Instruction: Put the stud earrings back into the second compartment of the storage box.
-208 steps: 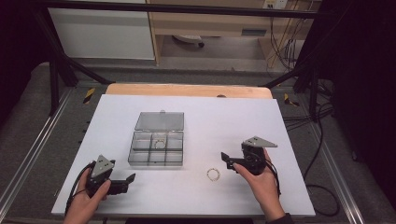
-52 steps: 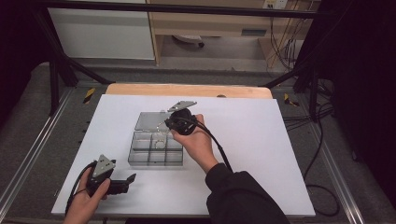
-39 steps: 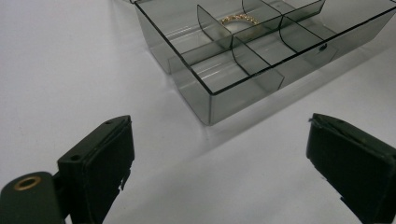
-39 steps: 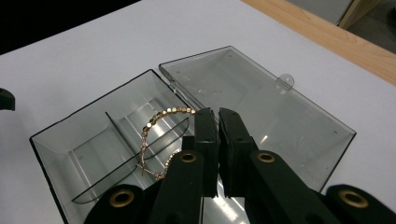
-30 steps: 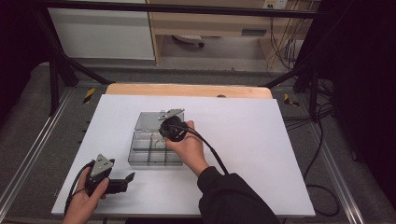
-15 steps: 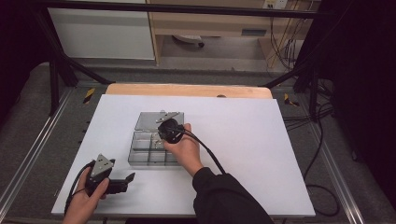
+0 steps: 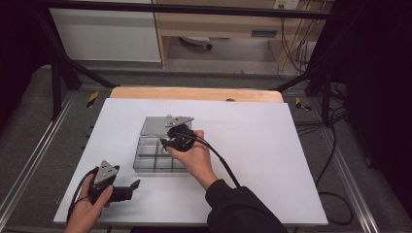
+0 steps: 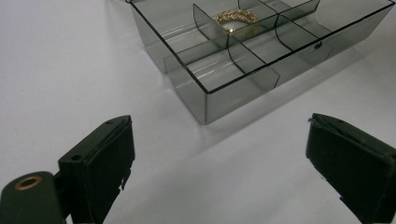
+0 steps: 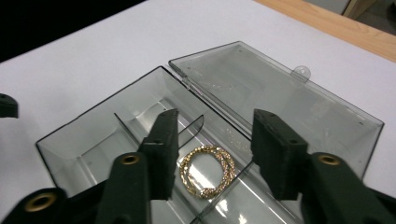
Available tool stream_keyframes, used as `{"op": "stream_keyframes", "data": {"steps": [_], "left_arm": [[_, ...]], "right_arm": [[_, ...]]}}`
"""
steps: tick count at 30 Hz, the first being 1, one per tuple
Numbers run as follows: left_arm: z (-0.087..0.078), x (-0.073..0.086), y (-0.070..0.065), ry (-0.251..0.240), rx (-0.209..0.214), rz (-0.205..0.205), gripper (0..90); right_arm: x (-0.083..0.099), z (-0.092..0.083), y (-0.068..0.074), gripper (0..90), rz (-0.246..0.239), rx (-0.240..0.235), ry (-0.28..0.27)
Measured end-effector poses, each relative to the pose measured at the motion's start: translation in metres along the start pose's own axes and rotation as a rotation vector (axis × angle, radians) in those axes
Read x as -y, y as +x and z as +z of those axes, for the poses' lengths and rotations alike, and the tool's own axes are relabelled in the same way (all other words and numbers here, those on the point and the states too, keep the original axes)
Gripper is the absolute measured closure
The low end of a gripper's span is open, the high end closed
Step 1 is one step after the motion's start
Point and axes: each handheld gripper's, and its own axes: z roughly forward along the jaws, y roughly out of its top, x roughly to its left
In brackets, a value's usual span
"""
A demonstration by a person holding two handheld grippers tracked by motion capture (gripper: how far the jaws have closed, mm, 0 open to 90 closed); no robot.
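Note:
A clear grey compartment box (image 7: 150, 164) stands at the table's middle left, its lid (image 7: 154, 125) laid open flat behind it. My right gripper (image 7: 168, 143) hovers over the box's back row. Its jaws have just been opening and now stand apart (image 9: 215, 135). Two overlapping gold rings (image 9: 208, 170) lie below the gap on the compartment floor, and no pad touches them. The open lid (image 9: 280, 93) lies beyond. My left gripper (image 7: 130, 189) rests at the front left, open (image 8: 219, 125) and empty, facing the box's corner (image 8: 233, 88); a gold ring (image 8: 236, 16) shows inside.
The white table top (image 7: 272, 145) stretches to the right of the box. A wooden strip (image 7: 194, 93) runs along the far edge. Cables (image 7: 320, 126) hang off the right side. The right gripper's cable (image 7: 218, 158) trails back along the forearm.
The right hand came from the table's right side to over the box. The ring that lay on the table beside it is gone from that spot. The left gripper has not moved.

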Motion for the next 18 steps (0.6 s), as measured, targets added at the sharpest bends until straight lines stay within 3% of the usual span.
{"op": "stream_keyframes", "data": {"steps": [10,18], "left_arm": [[-0.001,0.0,0.0,-0.019,-0.007,-0.008,8.4],[-0.002,0.0,0.001,-0.032,-0.022,-0.025,8.4]], "right_arm": [[0.011,-0.044,-0.019,19.3,0.069,0.022,-0.085],[0.028,-0.09,-0.042,8.4,0.101,0.039,-0.168]]}}
